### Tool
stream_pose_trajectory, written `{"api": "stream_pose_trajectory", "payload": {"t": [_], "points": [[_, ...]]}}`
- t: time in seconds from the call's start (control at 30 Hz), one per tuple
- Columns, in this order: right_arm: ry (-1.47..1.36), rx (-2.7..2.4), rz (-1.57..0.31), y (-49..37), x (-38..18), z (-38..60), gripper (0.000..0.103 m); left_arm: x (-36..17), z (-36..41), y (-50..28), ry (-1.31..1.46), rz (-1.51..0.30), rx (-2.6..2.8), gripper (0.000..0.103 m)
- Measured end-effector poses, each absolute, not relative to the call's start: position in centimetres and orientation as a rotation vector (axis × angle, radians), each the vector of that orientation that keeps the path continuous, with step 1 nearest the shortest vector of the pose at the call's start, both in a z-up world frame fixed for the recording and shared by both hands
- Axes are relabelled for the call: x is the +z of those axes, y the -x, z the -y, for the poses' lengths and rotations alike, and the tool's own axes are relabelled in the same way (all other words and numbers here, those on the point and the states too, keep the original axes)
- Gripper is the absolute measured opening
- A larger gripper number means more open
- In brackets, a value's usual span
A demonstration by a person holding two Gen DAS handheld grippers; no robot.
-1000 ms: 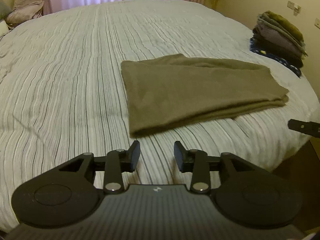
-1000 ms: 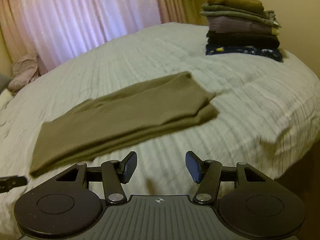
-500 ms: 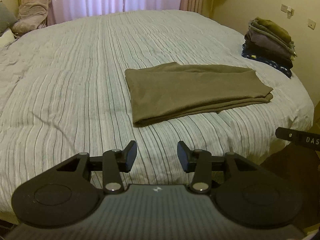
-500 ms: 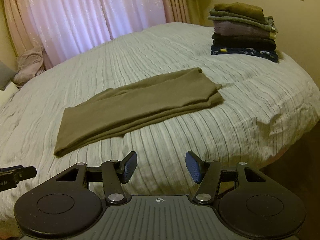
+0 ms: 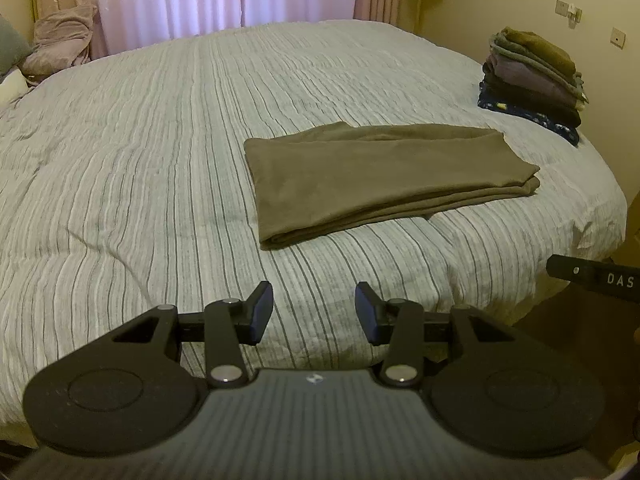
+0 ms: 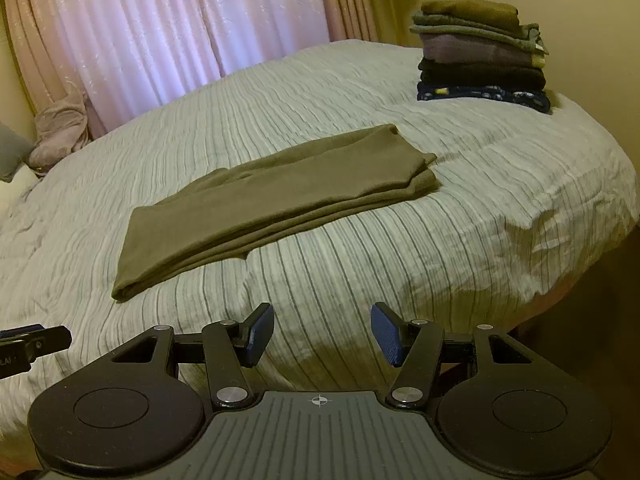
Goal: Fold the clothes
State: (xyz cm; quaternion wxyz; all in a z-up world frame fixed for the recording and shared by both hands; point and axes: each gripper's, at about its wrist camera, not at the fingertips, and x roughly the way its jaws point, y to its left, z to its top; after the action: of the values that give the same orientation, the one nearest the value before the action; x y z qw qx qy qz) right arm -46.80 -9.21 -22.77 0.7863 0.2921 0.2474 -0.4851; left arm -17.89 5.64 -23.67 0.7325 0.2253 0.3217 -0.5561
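An olive-brown garment [image 5: 372, 176] lies folded into a long flat strip on the striped bedspread [image 5: 140, 168]; it also shows in the right wrist view [image 6: 276, 200]. My left gripper [image 5: 314, 312] is open and empty, held back over the bed's near edge, short of the garment. My right gripper [image 6: 322, 334] is open and empty, also back at the bed's near edge. Part of the right gripper shows at the right edge of the left wrist view [image 5: 596, 278], and part of the left gripper at the left edge of the right wrist view [image 6: 28, 344].
A stack of folded clothes [image 5: 532, 80] sits at the bed's far right corner, also in the right wrist view [image 6: 480, 52]. A pink crumpled cloth [image 5: 60, 40] and pillows lie at the far left by the curtains [image 6: 180, 28]. The bed edge drops off on the right.
Both grippers have drawn back from the folded garment toward the bed's near edge, so it looks smaller and farther away. Both stayed open. The garment has not moved.
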Motion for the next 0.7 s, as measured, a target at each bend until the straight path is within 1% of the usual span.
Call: {"api": "stream_pose_trajectory", "payload": {"t": [0.47, 0.7], "points": [[-0.68, -1.056, -0.581, 46.2, -25.1, 12.5, 0.058, -26.1, -2.8, 16.8, -0.514, -0.773, -1.226, 0.042], [-0.706, -1.055, -0.579, 46.2, -26.0, 14.1, 0.058, -26.3, -2.3, 15.2, -0.415, -0.789, -1.265, 0.042]]}}
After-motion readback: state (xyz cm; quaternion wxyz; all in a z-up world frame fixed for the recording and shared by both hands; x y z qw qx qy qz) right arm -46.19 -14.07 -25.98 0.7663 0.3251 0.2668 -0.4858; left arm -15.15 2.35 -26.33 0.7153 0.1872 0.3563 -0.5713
